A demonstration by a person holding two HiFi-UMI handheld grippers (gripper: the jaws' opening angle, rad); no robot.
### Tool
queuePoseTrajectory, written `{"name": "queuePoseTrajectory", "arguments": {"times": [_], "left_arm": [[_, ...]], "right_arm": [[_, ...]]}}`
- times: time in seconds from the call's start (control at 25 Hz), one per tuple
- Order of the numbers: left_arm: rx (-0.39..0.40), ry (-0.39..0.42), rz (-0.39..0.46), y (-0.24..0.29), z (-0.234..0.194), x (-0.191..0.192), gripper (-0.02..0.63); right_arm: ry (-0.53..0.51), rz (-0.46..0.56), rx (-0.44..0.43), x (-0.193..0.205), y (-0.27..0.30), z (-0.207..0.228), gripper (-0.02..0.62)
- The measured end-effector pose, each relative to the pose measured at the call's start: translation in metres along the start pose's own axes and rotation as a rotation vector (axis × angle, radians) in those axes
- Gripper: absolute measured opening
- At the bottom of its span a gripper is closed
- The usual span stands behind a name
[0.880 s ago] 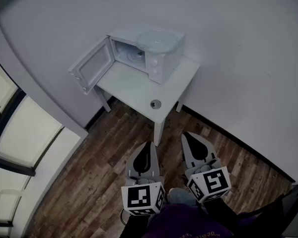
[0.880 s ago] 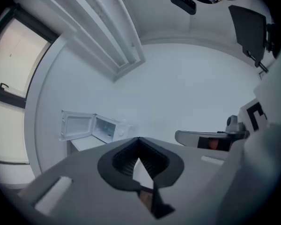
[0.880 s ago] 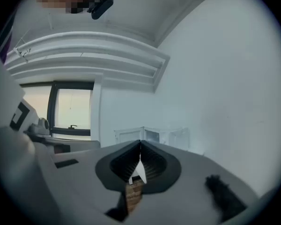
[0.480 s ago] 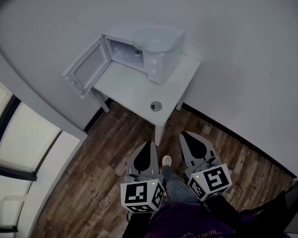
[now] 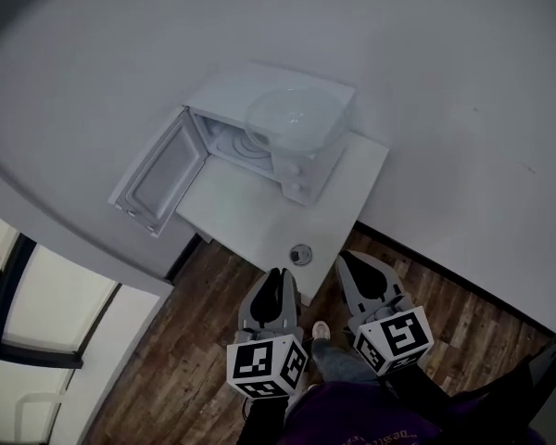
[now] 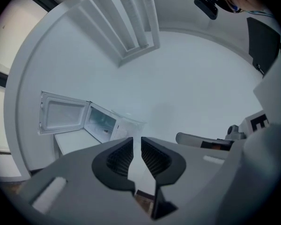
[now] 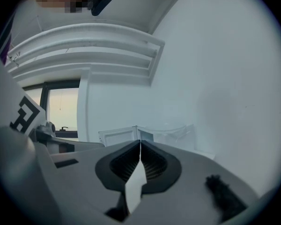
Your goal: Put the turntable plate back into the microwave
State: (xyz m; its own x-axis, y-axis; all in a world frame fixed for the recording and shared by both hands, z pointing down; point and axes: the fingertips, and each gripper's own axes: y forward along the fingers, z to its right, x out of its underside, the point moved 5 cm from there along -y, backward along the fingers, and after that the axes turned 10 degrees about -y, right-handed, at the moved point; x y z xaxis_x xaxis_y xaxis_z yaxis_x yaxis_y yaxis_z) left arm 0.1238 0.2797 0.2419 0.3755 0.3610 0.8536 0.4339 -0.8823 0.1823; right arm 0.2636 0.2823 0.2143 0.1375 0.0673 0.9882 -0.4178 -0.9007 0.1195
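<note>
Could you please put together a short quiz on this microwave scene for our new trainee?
1. True or false: the door of the microwave stands open.
2. Where does the glass plate lie? A: inside the microwave. B: on top of the microwave. C: on the floor.
3. Fill in: the left tongs and the right tongs, both shut, hold ____.
Key: 1 true; 2 B; 3 nothing.

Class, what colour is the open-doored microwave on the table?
The boxy microwave is white; best in head view.
</note>
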Motion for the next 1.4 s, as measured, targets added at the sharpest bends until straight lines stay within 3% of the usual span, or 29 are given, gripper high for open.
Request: {"name": "queuePoseTrajectory", "arguments": {"times": [0.32, 0.56, 0.68, 0.92, 1.04, 1.28, 1.4], "left_arm": [[0.003, 0.0, -0.056, 0.091, 0.003, -0.014, 0.041], [-0.002, -0.108, -0.09, 0.124, -0.01, -0.01, 0.044], [0.03, -0.181, -0.108, 0.14, -0.018, -0.015, 0.082], [0.059, -0.232, -0.108, 0.173, -0.032, -0.034, 0.139], [0.094, -0.319, -0.091, 0.194, -0.042, -0.049, 0.174], [0.105, -0.594, -0.08, 0.238, -0.082, -0.068, 0.292], [0.163, -0.729, -0.113, 0.256, -0.094, -0.07, 0.302]], "right_arm": [[0.03, -0.024, 0.078, 0.006, 0.051, 0.072, 0.009], [0.04, -0.061, 0.074, 0.017, 0.074, 0.096, 0.011], [0.058, -0.077, 0.063, 0.022, 0.086, 0.102, 0.011], [0.081, -0.093, 0.039, 0.019, 0.114, 0.114, 0.011], [0.108, -0.085, 0.039, 0.014, 0.128, 0.124, 0.011], [0.109, -0.066, 0.085, 0.003, 0.146, 0.134, 0.046], [0.103, -0.07, 0.111, 0.002, 0.151, 0.135, 0.044]]}}
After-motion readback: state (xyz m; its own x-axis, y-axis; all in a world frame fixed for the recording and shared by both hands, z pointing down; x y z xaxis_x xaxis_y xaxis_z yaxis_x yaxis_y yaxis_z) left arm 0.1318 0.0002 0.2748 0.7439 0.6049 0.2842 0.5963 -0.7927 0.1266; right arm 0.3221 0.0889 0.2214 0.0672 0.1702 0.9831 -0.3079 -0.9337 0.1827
